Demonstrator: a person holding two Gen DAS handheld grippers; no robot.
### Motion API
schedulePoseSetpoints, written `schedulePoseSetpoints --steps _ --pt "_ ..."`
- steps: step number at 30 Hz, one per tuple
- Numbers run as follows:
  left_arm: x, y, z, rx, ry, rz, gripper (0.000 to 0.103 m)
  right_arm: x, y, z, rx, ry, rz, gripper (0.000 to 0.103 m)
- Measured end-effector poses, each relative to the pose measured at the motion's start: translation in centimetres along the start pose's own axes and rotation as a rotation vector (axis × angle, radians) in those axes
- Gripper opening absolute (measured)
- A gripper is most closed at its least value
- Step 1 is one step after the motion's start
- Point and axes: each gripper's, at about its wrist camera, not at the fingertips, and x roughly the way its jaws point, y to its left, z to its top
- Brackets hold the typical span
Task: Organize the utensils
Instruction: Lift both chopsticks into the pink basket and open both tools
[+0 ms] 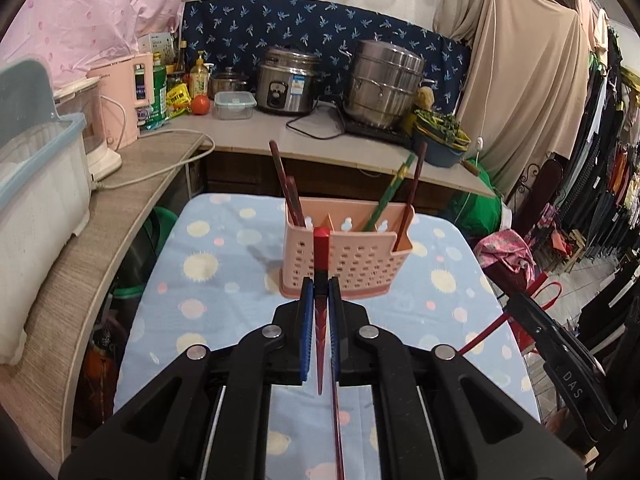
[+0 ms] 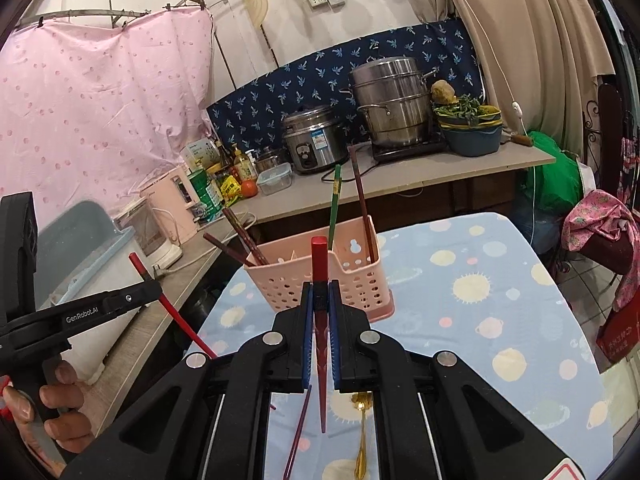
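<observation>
A pink perforated utensil holder (image 1: 345, 258) (image 2: 320, 276) stands on the blue patterned table (image 1: 224, 280) and holds several dark red chopsticks (image 1: 289, 196) and a green one (image 1: 390, 194). My left gripper (image 1: 320, 296) is shut on a red chopstick (image 1: 321, 256), just short of the holder's front wall. My right gripper (image 2: 320, 300) is shut on another red chopstick (image 2: 320, 264), also near the holder. The left gripper shows at the left of the right wrist view (image 2: 154, 286). A loose dark red chopstick (image 2: 298, 432) and a gold spoon (image 2: 362, 432) lie on the table under my right gripper.
A counter (image 1: 320, 140) behind the table carries a rice cooker (image 1: 286, 80), a steel steamer pot (image 1: 382, 84), a blue bowl of greens (image 1: 440, 140), bottles and a pink kettle (image 1: 128, 100). A white bin (image 1: 36, 184) sits on the left ledge. Clothes hang at right.
</observation>
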Motion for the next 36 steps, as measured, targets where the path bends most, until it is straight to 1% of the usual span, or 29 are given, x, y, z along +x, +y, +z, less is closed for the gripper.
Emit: schedulePoseSetpoints --steps 10,18,21,25,28,36 --pt "-1.0 -0.3 5.5 -0.010 -0.112 -0.001 0.007 0.8 0.6 5.3 -0.006 -0.110 0.010 0.007" --pt "-1.4 -0.8 9.4 -0.029 -0.193 -0.021 0.007 2.8 0.7 9.3 0.028 -0.160 0.041 0.007" --pt "-1.3 -0.9 10.7 -0.029 -0.225 -0.016 0.007 3.8 0.9 10.5 0.038 -0.178 0.041 0.007" --pt "-0.3 -0.9 12.3 -0.030 -0.247 -0.006 0.007 5.1 1.1 12.0 0.043 -0.200 0.035 0.007" --pt "0.6 -0.9 12.8 -0.030 -0.249 0.002 0.007 5.9 1.3 12.8 0.040 -0.212 0.029 0.007" --pt "3.1 -0.7 12.8 -0.017 -0.228 0.020 0.007 8.3 1.2 13.4 0.044 -0.205 0.021 0.007"
